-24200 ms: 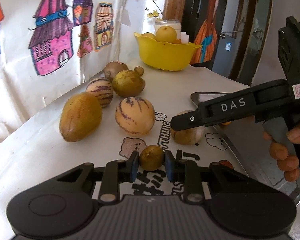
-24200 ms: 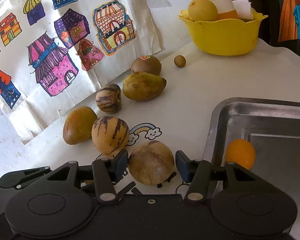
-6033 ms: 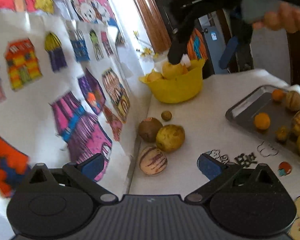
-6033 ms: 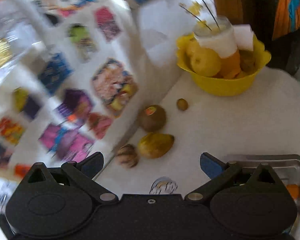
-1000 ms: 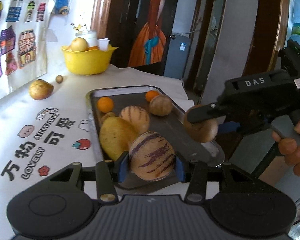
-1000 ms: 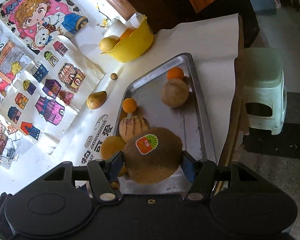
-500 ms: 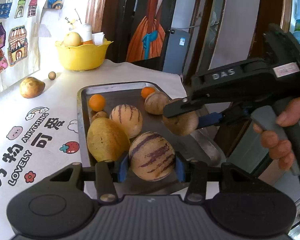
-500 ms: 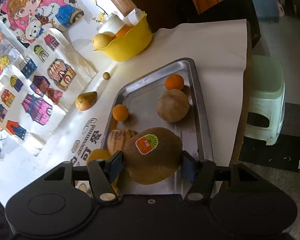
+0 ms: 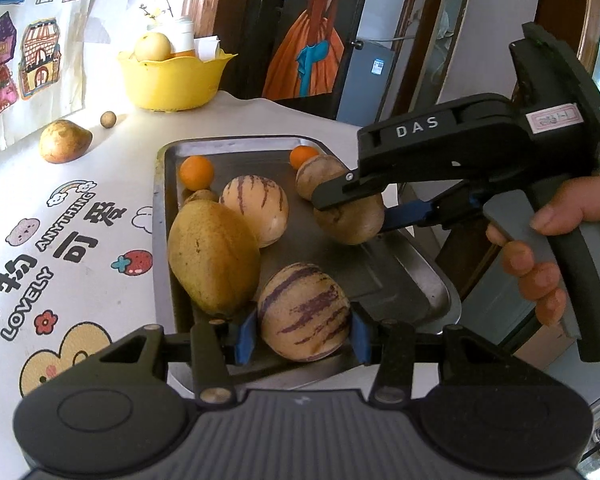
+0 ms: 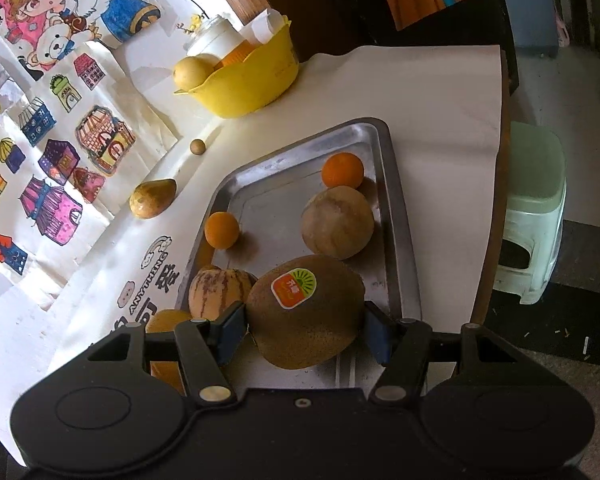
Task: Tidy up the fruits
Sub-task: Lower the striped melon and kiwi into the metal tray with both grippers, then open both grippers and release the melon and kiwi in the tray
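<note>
A home room: children's drawings [image 10: 60, 152] lined the wall, a cartoon-printed tablecloth [image 9: 60, 216] covered the table, a plastic stool [image 10: 536, 208] stood beside it.

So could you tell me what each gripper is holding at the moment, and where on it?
The left gripper clamps a purple-striped melon across its sides. The right gripper clamps a stickered kiwi across its sides.

White-clothed table [image 9: 80, 240]: steel tray [image 9: 162, 216], yellow bowl [image 9: 172, 80], pear-shaped fruit [image 9: 65, 141], small brown ball [image 9: 108, 119].
</note>
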The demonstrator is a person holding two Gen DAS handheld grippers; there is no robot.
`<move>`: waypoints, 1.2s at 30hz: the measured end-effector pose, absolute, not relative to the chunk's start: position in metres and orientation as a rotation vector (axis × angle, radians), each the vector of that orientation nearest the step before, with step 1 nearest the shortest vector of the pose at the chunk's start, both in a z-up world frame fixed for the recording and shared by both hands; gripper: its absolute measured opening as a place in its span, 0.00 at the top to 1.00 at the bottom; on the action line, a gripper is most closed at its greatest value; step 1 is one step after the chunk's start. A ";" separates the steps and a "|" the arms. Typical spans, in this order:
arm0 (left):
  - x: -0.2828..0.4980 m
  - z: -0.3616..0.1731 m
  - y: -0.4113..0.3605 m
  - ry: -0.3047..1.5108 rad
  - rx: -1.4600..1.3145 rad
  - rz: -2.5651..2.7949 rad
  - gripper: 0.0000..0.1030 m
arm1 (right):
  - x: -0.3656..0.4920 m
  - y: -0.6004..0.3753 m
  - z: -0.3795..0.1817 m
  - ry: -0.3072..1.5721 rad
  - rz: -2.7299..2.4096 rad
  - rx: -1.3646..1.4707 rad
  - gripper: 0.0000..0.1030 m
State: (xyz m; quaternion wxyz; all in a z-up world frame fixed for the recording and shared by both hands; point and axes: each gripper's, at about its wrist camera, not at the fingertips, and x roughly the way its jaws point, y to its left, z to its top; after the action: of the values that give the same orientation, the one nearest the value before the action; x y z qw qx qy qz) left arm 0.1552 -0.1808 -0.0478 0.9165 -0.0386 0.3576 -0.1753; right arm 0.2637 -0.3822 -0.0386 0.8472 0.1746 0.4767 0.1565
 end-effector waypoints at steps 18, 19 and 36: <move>0.149 -0.040 -0.175 0.741 -0.073 -0.415 0.36 | 0.260 -0.378 -0.039 1.024 0.322 0.338 0.36; 0.148 -0.039 -0.175 0.738 -0.067 -0.421 0.36 | 0.260 -0.379 -0.039 1.026 0.323 0.352 0.36; 0.111 -0.016 -0.158 0.679 -0.063 -0.507 0.11 | 0.229 -0.394 -0.003 0.965 0.342 0.392 0.20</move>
State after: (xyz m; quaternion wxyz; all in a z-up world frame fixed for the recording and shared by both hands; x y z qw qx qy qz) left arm 0.1110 -0.1577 -0.0159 0.9112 -0.0304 0.3292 -0.2458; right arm 0.2285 -0.3944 -0.0026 0.8536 0.1862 0.4585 0.1628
